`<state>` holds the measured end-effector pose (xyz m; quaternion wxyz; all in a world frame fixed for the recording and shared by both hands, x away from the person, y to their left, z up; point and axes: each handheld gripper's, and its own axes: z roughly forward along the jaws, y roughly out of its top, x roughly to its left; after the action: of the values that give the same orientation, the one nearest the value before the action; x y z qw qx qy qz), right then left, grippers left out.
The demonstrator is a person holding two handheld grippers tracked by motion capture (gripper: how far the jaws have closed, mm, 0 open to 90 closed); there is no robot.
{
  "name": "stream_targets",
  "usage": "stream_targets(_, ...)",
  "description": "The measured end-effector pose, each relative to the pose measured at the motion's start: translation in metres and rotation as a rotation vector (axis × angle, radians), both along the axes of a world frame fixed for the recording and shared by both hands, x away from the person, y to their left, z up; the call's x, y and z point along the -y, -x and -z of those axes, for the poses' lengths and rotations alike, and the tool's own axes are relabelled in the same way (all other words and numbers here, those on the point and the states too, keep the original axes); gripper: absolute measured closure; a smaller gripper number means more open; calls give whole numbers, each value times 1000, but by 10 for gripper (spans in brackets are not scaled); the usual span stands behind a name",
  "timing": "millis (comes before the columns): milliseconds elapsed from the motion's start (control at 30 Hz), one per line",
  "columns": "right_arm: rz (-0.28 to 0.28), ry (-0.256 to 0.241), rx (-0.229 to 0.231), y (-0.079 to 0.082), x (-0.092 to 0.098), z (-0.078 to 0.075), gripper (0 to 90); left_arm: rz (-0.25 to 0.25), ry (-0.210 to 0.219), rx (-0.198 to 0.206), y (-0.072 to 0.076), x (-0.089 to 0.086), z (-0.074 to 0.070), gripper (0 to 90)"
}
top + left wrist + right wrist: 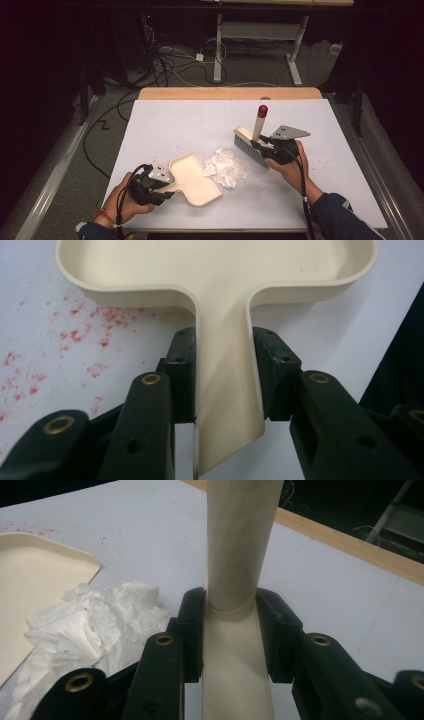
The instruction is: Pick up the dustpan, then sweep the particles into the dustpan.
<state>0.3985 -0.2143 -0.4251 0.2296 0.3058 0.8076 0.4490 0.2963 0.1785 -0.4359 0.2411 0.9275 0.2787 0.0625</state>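
Note:
A cream dustpan (pixel 195 178) lies on the white table (pixel 165 120), its mouth toward a crumpled white tissue (pixel 226 166). My left gripper (pixel 161 189) is shut on the dustpan's handle (pixel 225 390), both jaws pressed to its sides. To the tissue's right stands a cream hand brush (pixel 252 140) with grey bristles and a red-tipped handle pointing up. My right gripper (pixel 265 146) is shut on the brush's handle (pixel 237 580), near its base. In the right gripper view the tissue (pixel 95 630) lies left of the jaws, against the dustpan (pixel 40 590).
Small red specks (pixel 75 335) dot the table left of the dustpan. A wooden strip (pixel 230 93) runs along the table's far edge. Beyond it are floor cables (pixel 170 65) and a desk frame (pixel 260 35). Bare table surface lies at far left and far right.

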Motion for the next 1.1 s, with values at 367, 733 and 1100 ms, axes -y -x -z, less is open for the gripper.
stream_targets(367, 1, -6, 4, 1, -1, 0, 685, -3, 4, -1, 1, 1, -3, 622)
stream_targets(733, -1, -2, 19, 6, -8, 0, 684, -18, 7, -5, 0, 4, -7, 622)
stream_targets(1100, -49, 8, 27, 17, -37, 6, 684, -11, -2, -21, -3, 12, -5, 622)
